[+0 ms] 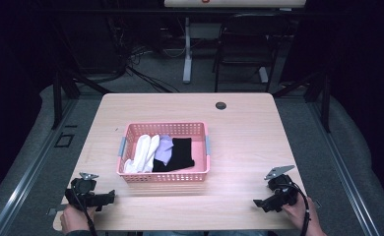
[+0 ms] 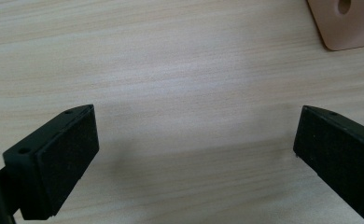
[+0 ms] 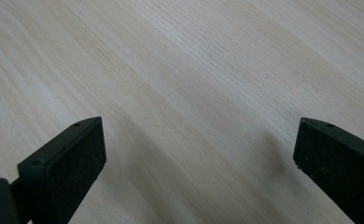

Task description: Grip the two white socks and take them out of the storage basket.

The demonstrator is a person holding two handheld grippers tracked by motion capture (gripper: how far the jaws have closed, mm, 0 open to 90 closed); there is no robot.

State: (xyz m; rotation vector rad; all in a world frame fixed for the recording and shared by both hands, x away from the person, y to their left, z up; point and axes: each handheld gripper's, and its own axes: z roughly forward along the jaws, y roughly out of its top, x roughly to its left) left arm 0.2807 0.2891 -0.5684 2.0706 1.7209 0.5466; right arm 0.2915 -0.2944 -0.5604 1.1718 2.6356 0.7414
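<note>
Both hands are cut off by the bottom edge at 7 and 5 o'clock. Left claw (image 1: 112, 195) and right claw (image 1: 257, 202) hover low over the pale wooden table (image 1: 239, 147), jaws spread wide with nothing between them. Beyond, at the centre, sits the pink perforated plastic basket (image 1: 165, 176), holding white socks (image 1: 142, 153), a lilac sock (image 1: 164, 148) and a black sock (image 1: 181, 153), partly overlapping. Farther, at 12 o'clock, a dark round grommet (image 1: 221, 105); behind, a black chair (image 1: 244, 49) sits in gloom.

A pink basket (image 1: 131, 129) of socks (image 1: 142, 153) sits mid-table (image 1: 239, 147), well apart from each hand-held gripper.
</note>
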